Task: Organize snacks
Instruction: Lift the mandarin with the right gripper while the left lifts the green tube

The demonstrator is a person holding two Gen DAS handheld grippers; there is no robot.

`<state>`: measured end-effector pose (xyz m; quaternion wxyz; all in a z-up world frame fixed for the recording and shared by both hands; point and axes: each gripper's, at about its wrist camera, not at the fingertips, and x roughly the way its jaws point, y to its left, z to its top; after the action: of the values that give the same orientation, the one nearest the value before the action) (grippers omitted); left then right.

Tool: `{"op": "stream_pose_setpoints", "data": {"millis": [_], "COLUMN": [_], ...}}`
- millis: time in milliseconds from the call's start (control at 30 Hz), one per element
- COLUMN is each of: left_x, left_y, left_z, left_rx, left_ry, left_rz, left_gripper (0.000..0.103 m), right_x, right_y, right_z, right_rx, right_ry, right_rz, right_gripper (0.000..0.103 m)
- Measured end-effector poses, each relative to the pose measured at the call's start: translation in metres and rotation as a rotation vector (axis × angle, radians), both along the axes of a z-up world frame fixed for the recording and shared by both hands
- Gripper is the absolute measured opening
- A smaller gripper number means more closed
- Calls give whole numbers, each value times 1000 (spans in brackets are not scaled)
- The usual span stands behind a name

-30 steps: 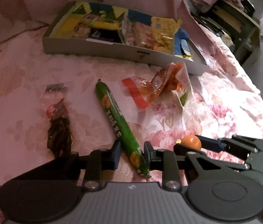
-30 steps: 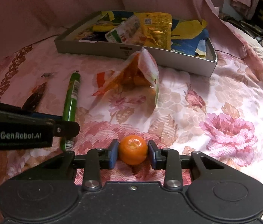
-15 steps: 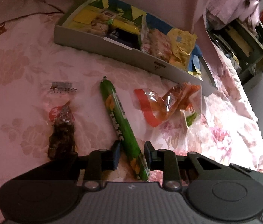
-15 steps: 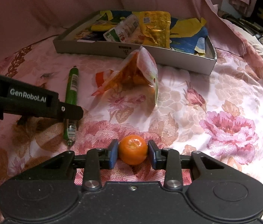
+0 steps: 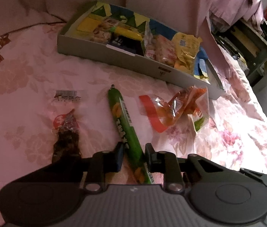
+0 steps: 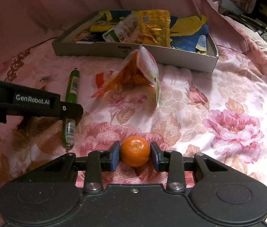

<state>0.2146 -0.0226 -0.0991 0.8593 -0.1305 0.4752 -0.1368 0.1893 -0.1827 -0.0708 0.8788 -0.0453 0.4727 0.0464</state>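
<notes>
— Gripping anything?
— Right gripper (image 6: 135,156) pinched the mandarin (image 6: 135,151) above the floral bedspread (image 6: 199,102). Left gripper (image 5: 133,157) was clamped around the green sausage stick (image 5: 126,132), near the snack box (image 5: 133,64).

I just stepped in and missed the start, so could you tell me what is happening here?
A person is sorting snacks on a flowered bedspread with two handheld grippers. The right gripper is shut on a small orange. The left gripper straddles the near end of a green sausage stick. An orange snack bag and a dark snack packet lie loose in front of the snack-filled box.
</notes>
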Motion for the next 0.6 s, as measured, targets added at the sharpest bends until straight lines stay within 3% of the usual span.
{"op": "stream_pose_setpoints", "data": {"millis": [300, 467, 600], "left_x": [-10, -10, -12], "left_y": [-10, -9, -3], "left_z": [7, 6, 14], "left_rx": [-18, -7, -43], "left_ry": [-3, 8, -11], "left_rz": [-75, -67, -46], "left_gripper": [22, 22, 21], "right_x": [-3, -4, -4], "right_y": [7, 8, 8], "right_z": [4, 6, 7], "right_rx": [-38, -39, -40], "right_ry": [-36, -42, -54], "right_rz": [55, 62, 59], "right_gripper": [36, 36, 36]}}
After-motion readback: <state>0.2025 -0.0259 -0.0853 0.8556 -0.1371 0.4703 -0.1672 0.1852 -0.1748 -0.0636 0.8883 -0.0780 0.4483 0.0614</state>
